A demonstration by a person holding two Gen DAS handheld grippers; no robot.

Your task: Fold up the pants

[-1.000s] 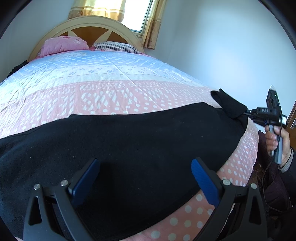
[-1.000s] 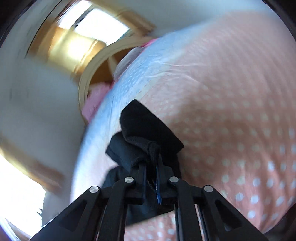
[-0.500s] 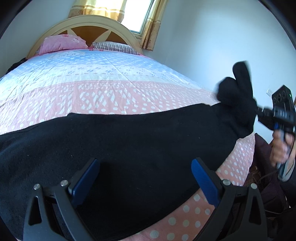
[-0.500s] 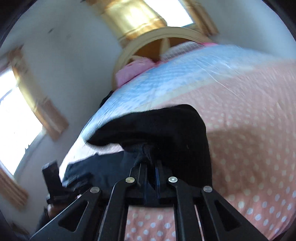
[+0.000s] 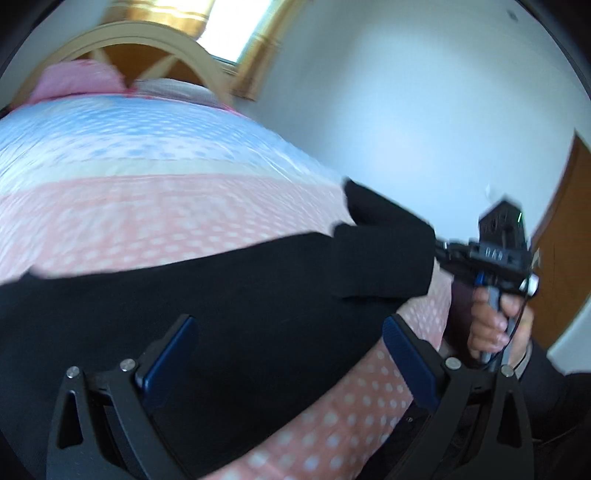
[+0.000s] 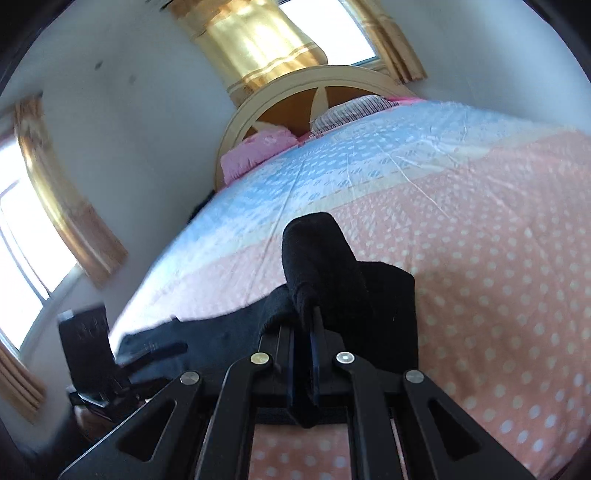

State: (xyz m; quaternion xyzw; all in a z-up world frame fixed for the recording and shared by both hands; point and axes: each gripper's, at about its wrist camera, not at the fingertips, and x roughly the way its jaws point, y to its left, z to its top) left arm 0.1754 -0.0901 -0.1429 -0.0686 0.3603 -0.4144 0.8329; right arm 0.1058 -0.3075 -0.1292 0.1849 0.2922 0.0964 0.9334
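One end of the black pants is pinched in the clenched right gripper at the bed's near edge, their length running toward the gaping, empty left gripper.

Both views are lit by daylight from the bright, overexposed window panes, and glare is thrown through the translucent golden curtains. The left wrist view is smeared by motion blur across the pink and blue dotted bedspread. The right wrist view is sharper, though its left edge is blurred. The black fabric pants are rendered almost without detail. Straight lines are bent by fisheye distortion, and the corners are darkened.
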